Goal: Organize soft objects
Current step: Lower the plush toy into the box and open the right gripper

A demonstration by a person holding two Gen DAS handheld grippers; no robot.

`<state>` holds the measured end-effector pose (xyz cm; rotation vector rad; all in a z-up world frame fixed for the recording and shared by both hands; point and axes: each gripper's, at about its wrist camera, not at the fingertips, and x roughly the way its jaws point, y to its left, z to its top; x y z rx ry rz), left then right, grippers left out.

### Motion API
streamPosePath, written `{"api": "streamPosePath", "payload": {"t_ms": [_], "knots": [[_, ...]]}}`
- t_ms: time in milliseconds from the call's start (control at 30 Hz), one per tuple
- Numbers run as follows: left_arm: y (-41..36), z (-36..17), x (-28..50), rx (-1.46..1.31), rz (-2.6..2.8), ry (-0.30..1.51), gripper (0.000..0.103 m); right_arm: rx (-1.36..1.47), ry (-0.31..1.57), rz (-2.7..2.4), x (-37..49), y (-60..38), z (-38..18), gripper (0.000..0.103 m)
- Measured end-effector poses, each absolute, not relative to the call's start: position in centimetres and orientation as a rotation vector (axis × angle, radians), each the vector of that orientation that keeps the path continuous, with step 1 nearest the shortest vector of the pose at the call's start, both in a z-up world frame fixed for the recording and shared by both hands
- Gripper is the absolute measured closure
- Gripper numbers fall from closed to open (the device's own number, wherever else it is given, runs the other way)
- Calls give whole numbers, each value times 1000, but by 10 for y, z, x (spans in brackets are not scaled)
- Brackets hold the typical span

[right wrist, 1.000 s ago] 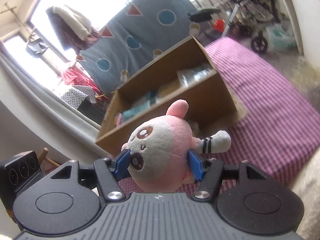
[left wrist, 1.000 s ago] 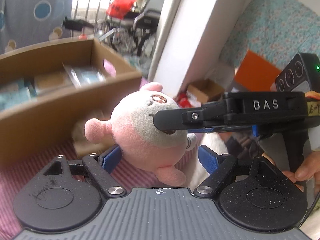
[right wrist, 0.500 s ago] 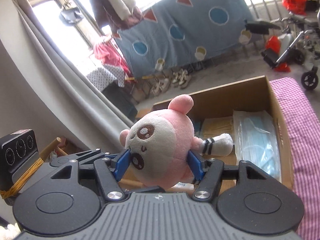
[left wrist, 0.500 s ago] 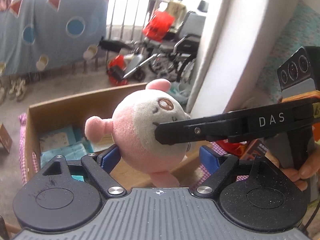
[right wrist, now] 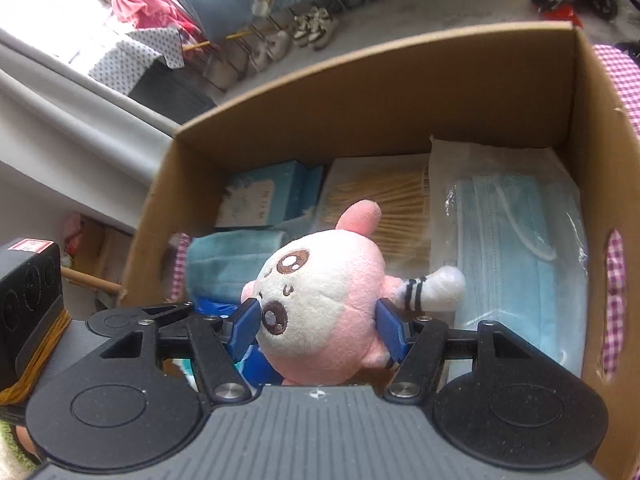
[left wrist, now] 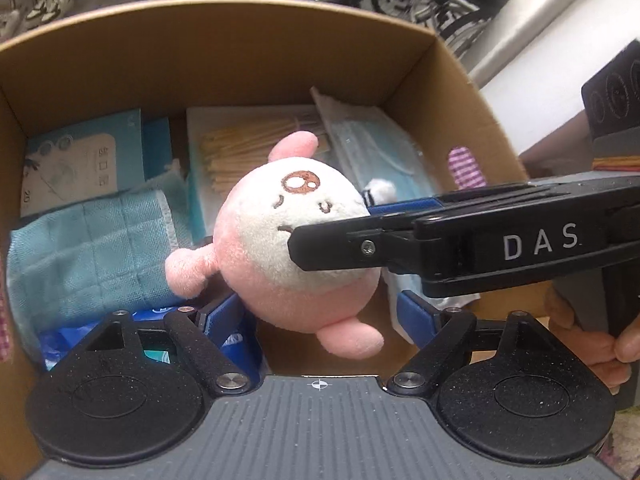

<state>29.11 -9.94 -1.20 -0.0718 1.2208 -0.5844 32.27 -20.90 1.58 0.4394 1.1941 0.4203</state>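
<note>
I am at the placing step: my right gripper point(right wrist: 316, 326) is clamped on the pink plush toy point(right wrist: 320, 304), holding it over the open cardboard box point(right wrist: 384, 92), above the bare floor patch near the box's front wall. My left gripper point(left wrist: 320, 316) hangs beside the toy, jaws apart and gripping nothing. Next I judge I must lower the toy between the folded blue cloth point(left wrist: 88, 248) and the mask pack point(right wrist: 520, 248), then let go.

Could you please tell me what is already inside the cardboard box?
The cardboard box holds packaged face masks, cotton swabs, a blue carton and a teal cloth; the plush toy hides the rest.
</note>
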Motion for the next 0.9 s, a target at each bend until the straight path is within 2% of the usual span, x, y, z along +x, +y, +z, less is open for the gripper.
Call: {"api": "streamPosePath", "payload": {"t_ms": [167,300,367,433,667,900], "knots": [[-104,-32,308,-82,-576,1279,19,368,1191,420,333,-200,11,36],[-109,-36,311,-70,-576,1278,15,333,1173,423,334,-197,15,35],[-110,-36,310,-69,-579,1284,5,312,1165,415,331,-196,20,33],[-111,-32,311,-76,-588,1295,1,268,1146,399,328,-195,26,30],[-108,-14,301,-97,-584,1254,1,234,1076,349,320,-201,43,30],[-84,18,278,-163,-607,1184,1,302,904,321,279,-229,95,31]]}}
